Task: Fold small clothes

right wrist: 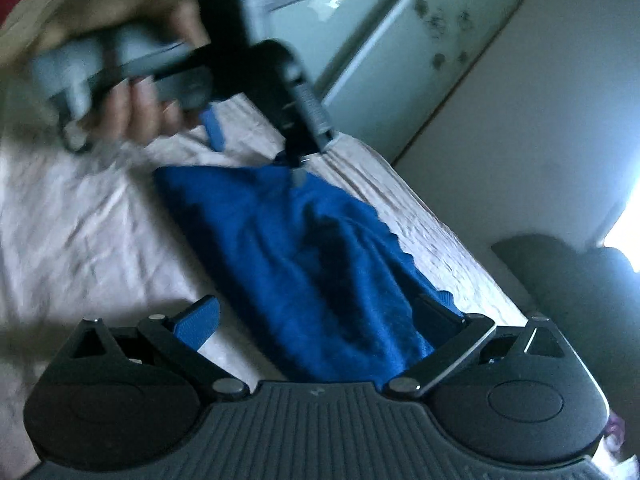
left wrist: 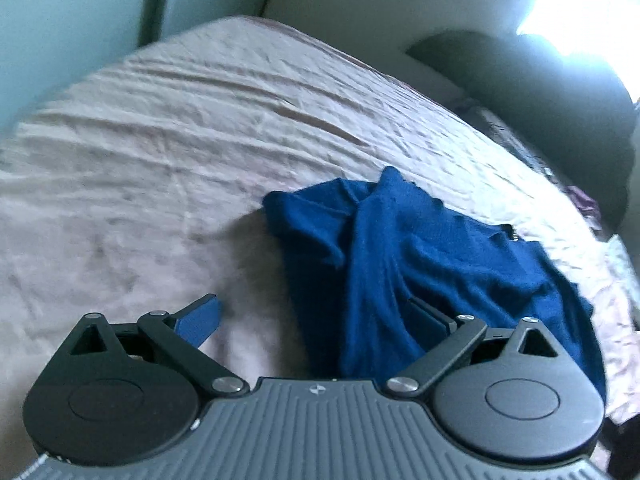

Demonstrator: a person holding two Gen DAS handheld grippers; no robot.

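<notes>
Two grippers, both spread wide, and neither one is pinching anything. Everything sits relative to the crumpled royal-blue knit garment (left wrist: 420, 264), which lies in a rumpled heap on the wrinkled pale pink-beige bedsheet (left wrist: 160, 140).

Left gripper (left wrist: 320, 316): blue-padded fingers (left wrist: 202, 318) far apart. One pad hangs over bare sheet just beside the garment's edge, the other sits over the blue cloth, which runs down between the jaws toward the gripper body. Can't tell if that pad actually touches the fabric.

Right gripper (right wrist: 320, 316): same deal from the opposite end of the garment, jaws wide, one pad over sheet and the other over the cloth.

From the right wrist view, the left gripper hangs above the far end of the garment, held by the person's left hand (right wrist: 132, 92), all heavily motion-blurred. Beyond the garment there's a dark rounded cushion (left wrist: 540, 92) at the bed's edge.
</notes>
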